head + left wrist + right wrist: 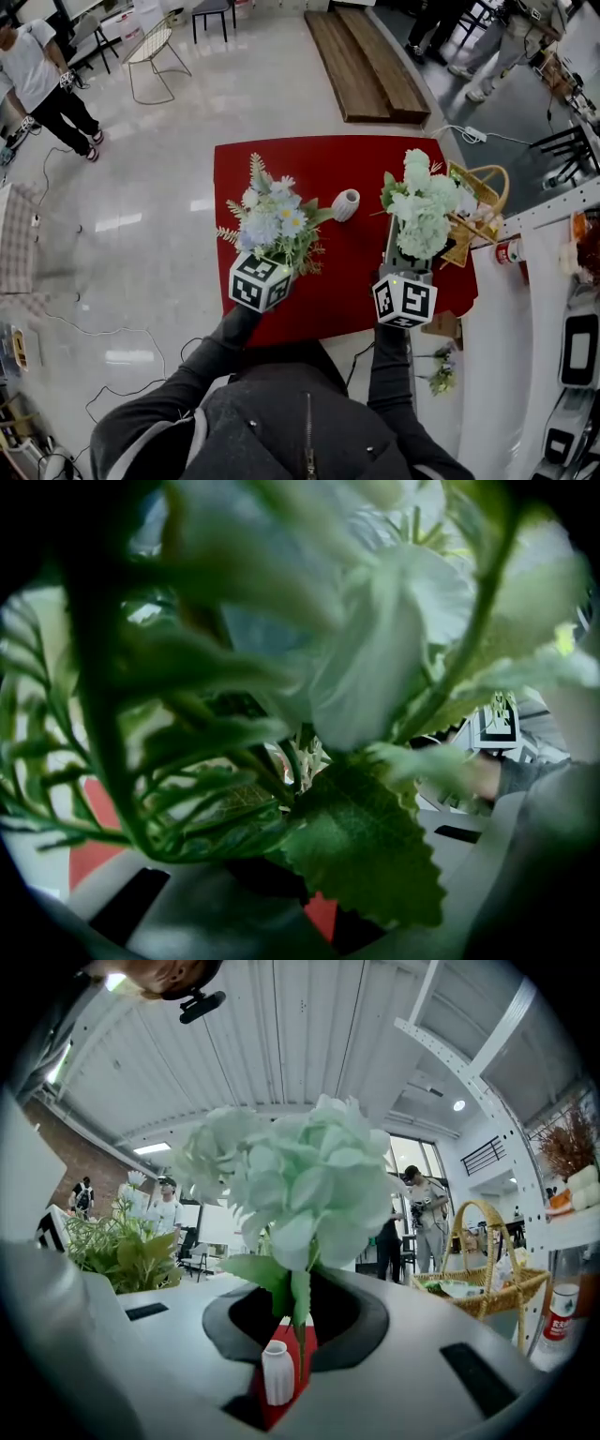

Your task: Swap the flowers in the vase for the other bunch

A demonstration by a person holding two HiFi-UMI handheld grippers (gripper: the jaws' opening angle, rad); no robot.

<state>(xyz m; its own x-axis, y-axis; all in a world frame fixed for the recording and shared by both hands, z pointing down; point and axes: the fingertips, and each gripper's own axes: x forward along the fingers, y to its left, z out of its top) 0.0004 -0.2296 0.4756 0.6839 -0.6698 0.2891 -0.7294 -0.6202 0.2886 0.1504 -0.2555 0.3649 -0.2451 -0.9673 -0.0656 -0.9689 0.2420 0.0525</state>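
Head view: left gripper (279, 261) is clamped low on the stems of the blue-white bunch (272, 223), heads fanning up and fwd of the jaws; right gripper (405, 265) is clamped the same way on the pale green bunch (422, 208). The small white vase (345, 204) stands upright and looks empty on the red table (347, 291), ahead of both jaw pairs and between them, touching neither bunch. Judgement: both bunches look artificial, so light, w/ soft heads that crush easily and thin, fairly stiff stems; best held low on the stems, as now. The vase looks light, narrow-mouthed and prob. easy to tip, so a stem should go in straight down. A wicker basket (480, 199) sits at the table's edge just beyond the right jaws. Left gripper view: leaves and petals crowd the lens, stems run down into the closed jaws, and red table shows below them. Right gripper view: one green stem is pinched between the jaws w/ the head right above; the vase shows thru the gap, just beyond the tips and a touch left of the stem. Room: glossy pale floor (169, 206), wooden planks (361, 61) past the table, people standing around, white ribbed ceiling.
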